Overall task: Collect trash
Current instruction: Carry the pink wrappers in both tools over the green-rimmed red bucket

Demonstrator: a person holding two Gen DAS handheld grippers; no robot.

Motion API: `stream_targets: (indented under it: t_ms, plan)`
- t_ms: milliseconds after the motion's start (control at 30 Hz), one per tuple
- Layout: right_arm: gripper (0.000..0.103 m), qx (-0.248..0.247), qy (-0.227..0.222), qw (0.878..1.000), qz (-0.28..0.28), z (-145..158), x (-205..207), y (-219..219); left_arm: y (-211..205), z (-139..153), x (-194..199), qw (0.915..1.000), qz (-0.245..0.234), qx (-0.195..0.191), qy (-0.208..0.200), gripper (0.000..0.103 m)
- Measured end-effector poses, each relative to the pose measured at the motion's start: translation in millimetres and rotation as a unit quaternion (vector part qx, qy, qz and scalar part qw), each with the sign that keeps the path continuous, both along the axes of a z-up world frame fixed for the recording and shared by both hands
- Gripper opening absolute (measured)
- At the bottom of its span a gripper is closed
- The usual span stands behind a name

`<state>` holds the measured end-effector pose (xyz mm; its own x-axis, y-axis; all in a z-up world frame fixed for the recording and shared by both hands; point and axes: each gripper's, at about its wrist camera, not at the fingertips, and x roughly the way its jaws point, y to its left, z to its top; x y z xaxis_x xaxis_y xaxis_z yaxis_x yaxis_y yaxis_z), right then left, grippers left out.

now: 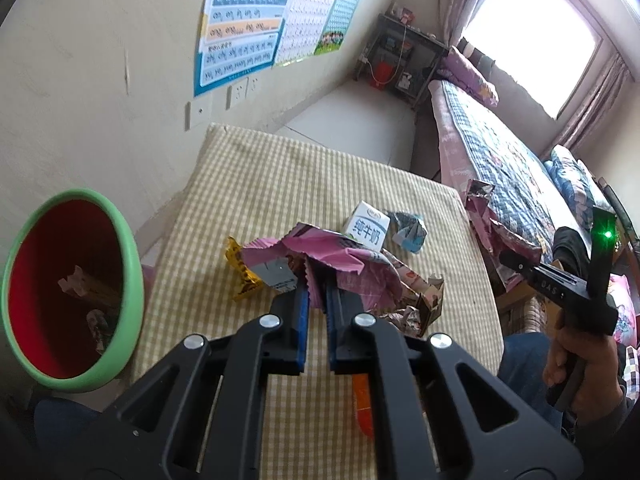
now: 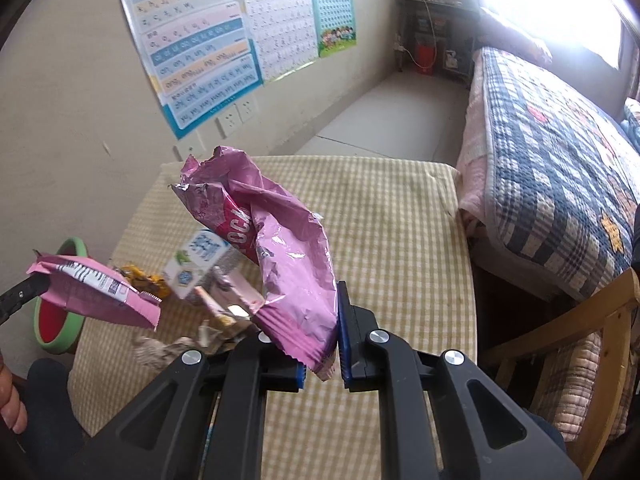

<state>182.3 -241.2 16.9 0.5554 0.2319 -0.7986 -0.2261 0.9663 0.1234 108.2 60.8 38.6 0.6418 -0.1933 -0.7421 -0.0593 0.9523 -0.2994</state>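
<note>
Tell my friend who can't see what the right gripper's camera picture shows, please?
The right gripper is shut on a crumpled pink snack bag, held above a table with a yellow checked cloth. At the left, the left gripper holds a pink wrapper near a green-rimmed red bin. A milk carton and other scraps lie on the cloth.

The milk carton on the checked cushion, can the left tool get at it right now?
Probably not yet. The left tool is shut on a pink wrapper, which hangs between it and the milk carton. It would likely need to drop that in the green bin first.
</note>
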Motion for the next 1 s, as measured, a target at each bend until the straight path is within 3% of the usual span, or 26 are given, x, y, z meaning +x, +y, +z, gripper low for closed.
stream_targets:
  t_ms: [633, 1000]
  plan:
    - [0.012, 0.017, -0.021, 0.996, 0.082, 27.8, -21.2, 86.6, 79.0, 22.2, -43.9, 0.9960, 0.084, 0.014, -0.028, 0.006]
    - [0.012, 0.027, -0.023, 0.986, 0.163, 34.8, -30.4, 175.1, 146.3, 31.1, -70.0, 0.9872, 0.153, 0.025, -0.038, 0.005]
